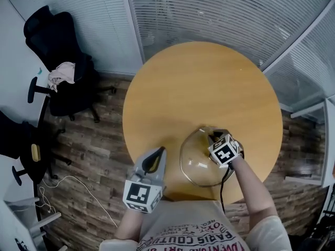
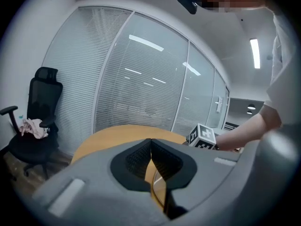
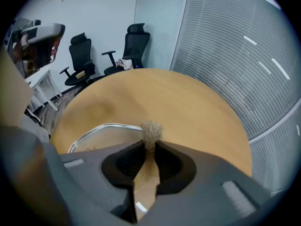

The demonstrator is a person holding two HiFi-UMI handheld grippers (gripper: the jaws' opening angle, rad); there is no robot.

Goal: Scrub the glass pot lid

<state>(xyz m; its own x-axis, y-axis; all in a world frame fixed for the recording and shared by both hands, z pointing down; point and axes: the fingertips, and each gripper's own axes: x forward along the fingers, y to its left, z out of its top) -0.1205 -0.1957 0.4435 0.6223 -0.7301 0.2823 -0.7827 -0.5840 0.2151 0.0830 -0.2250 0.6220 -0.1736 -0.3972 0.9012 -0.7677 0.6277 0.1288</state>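
Between the closed jaws of the right hand-held gripper (image 3: pixel 150 144) sits a small grey-brown fibrous scrubber (image 3: pixel 151 131), only its fuzzy tip showing past the ribbed black pads. Below it lies the glass pot lid (image 1: pixel 194 163), clear, domed and metal-rimmed, on the near right part of the round worktop (image 1: pixel 199 88). This gripper's marker cube hides the lid's middle in the head view, and its grey body cuts off the lid's near side in its own view. At the worktop's near left edge, the left hand-held gripper (image 2: pixel 150 146) has its jaws pressed together on nothing, near the lid but apart from it. Beyond the smooth tan wood stand slatted blinds (image 1: pixel 220 14) and a black office chair (image 1: pixel 57 61) carrying a crumpled pale cloth (image 1: pixel 62 73).
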